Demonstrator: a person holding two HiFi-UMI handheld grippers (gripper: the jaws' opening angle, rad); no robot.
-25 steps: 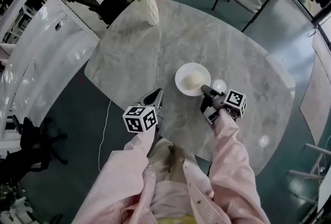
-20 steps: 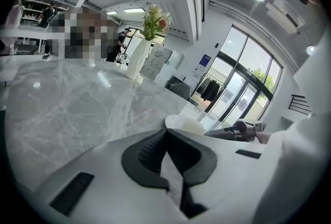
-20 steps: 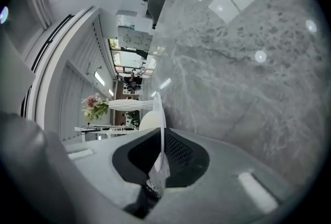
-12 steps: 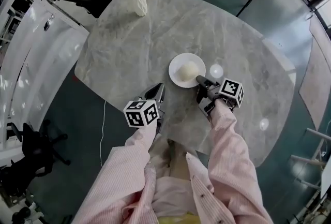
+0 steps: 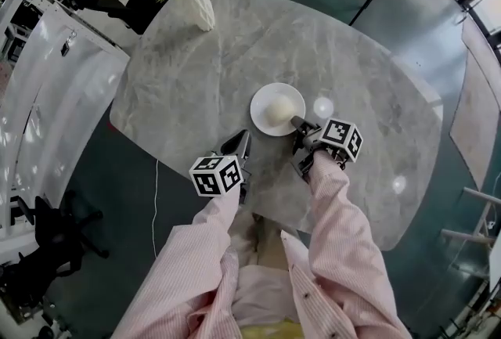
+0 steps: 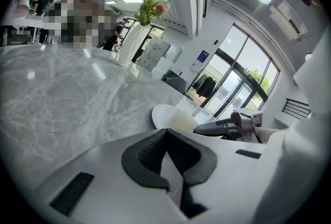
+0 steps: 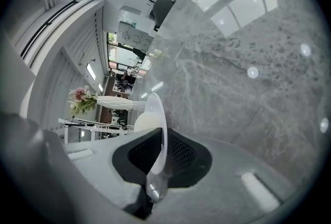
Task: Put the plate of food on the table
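Plate of food (image 5: 259,113) — a small white dish with one pale round bun (image 5: 281,106) on it — lies near the middle of the grey marbled bench (image 5: 203,71), on the side nearest me and well apart from the vase of flowers (image 5: 192,1) at the far edge. My right claw (image 5: 298,124) is pinched narrow on its near rim. In the right gripper view the thin white edge runs straight between the two ribbed pads, with the bun just beyond. My left claw (image 5: 239,143) is closed on nothing and hovers beside the plate, low over the stone.

I judge the step in hand to be the set-down itself. From the left gripper view the plate looks to be on the bench or just above it; I cannot tell whether its base lies fully flat. To do this well I'd lower the held edge until the whole foot rests on the stone, keeping the plate level so the bun doesn't roll. Only then would I part the pads — slowly — and draw the claw straight back rather than up, so no pad catches the lip.

The plate is glossy, shallow and thin-rimmed, likely slippery on polished stone. The bun looks smooth, matt and loose.
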